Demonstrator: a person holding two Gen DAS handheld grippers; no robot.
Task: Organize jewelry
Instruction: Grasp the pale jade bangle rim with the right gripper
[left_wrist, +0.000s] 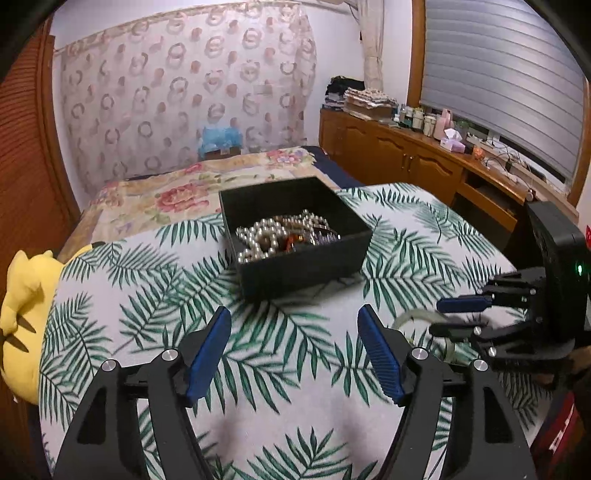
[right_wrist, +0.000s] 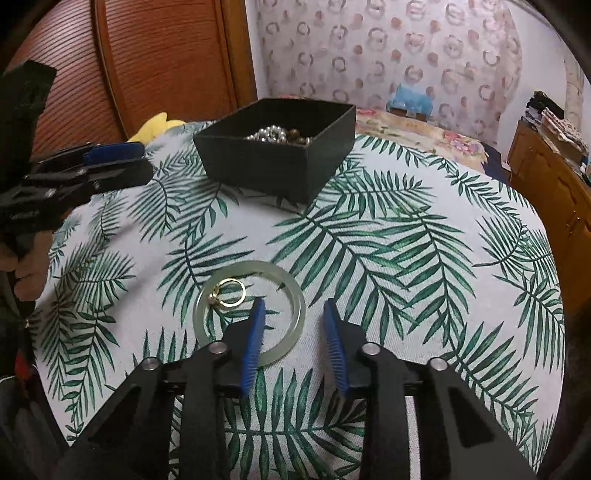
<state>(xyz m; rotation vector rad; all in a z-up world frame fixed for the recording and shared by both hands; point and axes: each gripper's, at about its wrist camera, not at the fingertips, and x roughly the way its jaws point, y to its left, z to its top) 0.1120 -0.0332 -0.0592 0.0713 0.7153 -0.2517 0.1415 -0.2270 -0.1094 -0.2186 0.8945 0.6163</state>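
A black open box (left_wrist: 306, 258) holding pearl beads (left_wrist: 258, 240) and other jewelry stands on the leaf-print cloth; it also shows in the right wrist view (right_wrist: 273, 166). A pale green jade bangle (right_wrist: 295, 299) lies flat on the cloth with a small gold ring (right_wrist: 231, 293) inside it. My right gripper (right_wrist: 293, 306) is open, its left finger over the bangle's near rim, right finger outside it. My left gripper (left_wrist: 293, 317) is open and empty, short of the box. The bangle shows partly in the left wrist view (left_wrist: 410, 317).
The leaf-print cloth (right_wrist: 406, 258) covers a round table. A yellow plush toy (left_wrist: 22, 306) lies at its left edge. A floral bed (left_wrist: 177, 192) lies behind, and a wooden cabinet (left_wrist: 406, 155) with clutter stands at the right.
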